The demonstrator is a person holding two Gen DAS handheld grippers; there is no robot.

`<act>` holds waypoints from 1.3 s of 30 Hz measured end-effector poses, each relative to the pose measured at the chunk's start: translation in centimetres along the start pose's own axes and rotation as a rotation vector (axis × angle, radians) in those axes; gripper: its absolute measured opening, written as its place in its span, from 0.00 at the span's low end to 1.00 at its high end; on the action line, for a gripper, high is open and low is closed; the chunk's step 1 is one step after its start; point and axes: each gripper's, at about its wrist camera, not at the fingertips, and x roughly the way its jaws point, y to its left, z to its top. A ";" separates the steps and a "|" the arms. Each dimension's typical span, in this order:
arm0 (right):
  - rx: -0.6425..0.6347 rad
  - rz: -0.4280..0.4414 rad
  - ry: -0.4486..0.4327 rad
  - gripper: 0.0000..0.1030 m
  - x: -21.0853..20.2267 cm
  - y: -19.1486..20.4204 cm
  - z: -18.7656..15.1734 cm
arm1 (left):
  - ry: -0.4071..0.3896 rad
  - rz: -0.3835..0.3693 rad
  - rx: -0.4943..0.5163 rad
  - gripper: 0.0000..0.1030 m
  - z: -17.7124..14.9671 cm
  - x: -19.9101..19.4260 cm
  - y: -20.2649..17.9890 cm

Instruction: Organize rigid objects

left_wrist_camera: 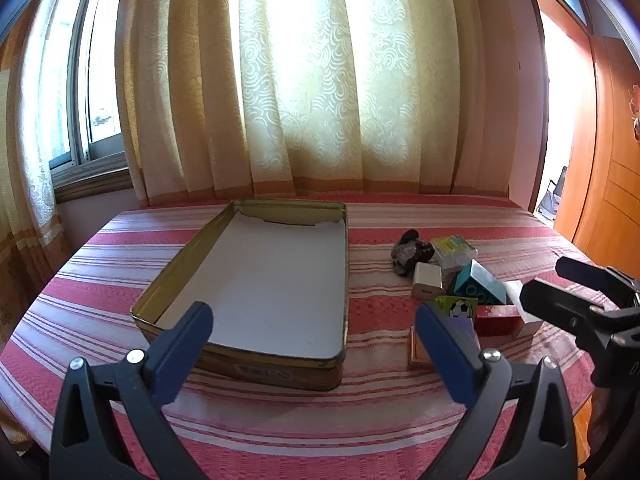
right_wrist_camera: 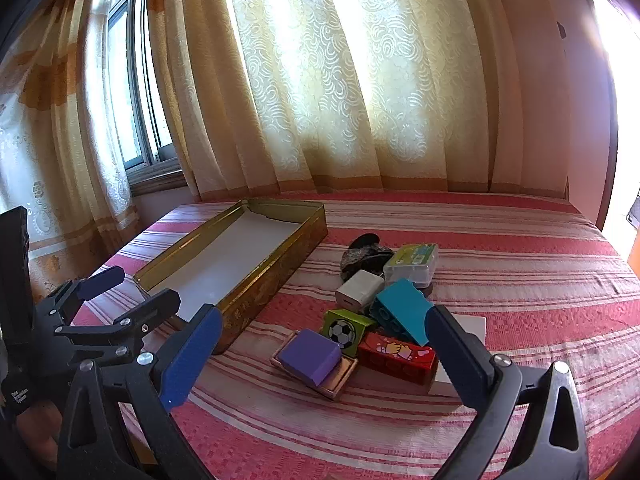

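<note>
A gold tin tray [left_wrist_camera: 168, 280] with a white liner lies open on the striped table; it also shows in the right wrist view [right_wrist_camera: 280, 268]. To its right lies a pile of small objects: a purple block [right_wrist_camera: 310, 356] on a copper lid, a green football cube [right_wrist_camera: 346, 330], a red brick [right_wrist_camera: 398, 356], a teal brick [right_wrist_camera: 402, 310], a white charger [right_wrist_camera: 360, 290], a clear case [right_wrist_camera: 412, 262] and a dark stone [right_wrist_camera: 364, 258]. My left gripper [left_wrist_camera: 314, 320] is open before the tray's near edge. My right gripper [right_wrist_camera: 324, 322] is open over the pile, holding nothing.
The table wears a red and white striped cloth [left_wrist_camera: 360, 440]. Yellow curtains [left_wrist_camera: 300, 80] hang behind it, with a window [left_wrist_camera: 92, 100] at the left and a wooden door [left_wrist_camera: 608, 160] at the right. A white card [right_wrist_camera: 472, 328] lies under the pile.
</note>
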 end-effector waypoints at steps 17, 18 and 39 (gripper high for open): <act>0.136 -0.087 0.043 0.99 0.9 -6.8 -2.6 | 0.104 -0.112 0.098 1.00 -1.5 4.2 -7.0; 0.144 -0.091 0.043 0.99 0.9 -7.2 -2.8 | 0.115 -0.120 0.104 1.00 -1.5 4.5 -7.4; 0.206 -0.194 0.110 0.87 4.0 -11.1 -3.8 | 0.237 -0.274 0.155 0.38 -1.8 7.5 -9.8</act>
